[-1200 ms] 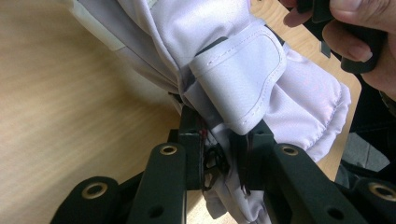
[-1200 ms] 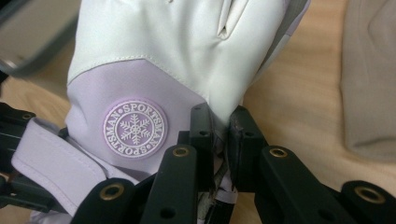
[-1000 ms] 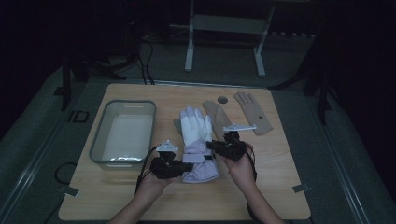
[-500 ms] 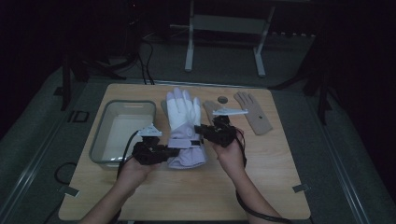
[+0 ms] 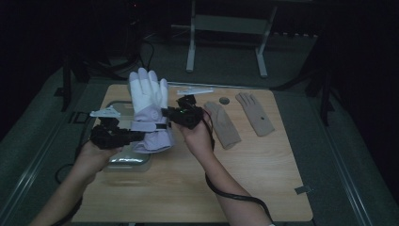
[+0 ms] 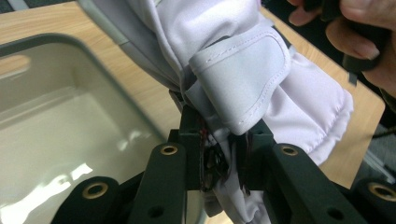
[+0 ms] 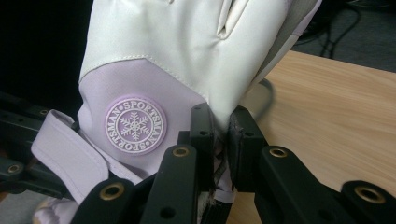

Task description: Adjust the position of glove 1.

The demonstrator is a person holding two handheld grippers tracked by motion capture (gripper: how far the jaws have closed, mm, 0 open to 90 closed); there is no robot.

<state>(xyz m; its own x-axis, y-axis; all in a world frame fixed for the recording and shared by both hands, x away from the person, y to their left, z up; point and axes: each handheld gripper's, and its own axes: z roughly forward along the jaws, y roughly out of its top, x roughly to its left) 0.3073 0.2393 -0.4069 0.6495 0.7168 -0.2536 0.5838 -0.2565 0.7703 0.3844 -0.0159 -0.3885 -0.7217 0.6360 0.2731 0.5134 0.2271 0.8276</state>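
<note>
A white and lilac ski glove hangs in the air above the table's left half, fingers up and away from me. My left gripper is shut on its cuff at the left side, beside the strap. My right gripper is shut on the glove's right edge, next to the round snowflake badge. In the left gripper view the fabric is pinched between the jaws. The glove sits partly over the clear plastic tub.
Two beige knit gloves lie flat on the wooden table: one right of my right hand, one farther right. A small dark disc rests near the far edge. A metal stand rises beyond the table.
Both grippers have lifted the ski glove off the table and carried it left and away from me, so it now hangs over the tub's edge. The beige gloves stayed put.
</note>
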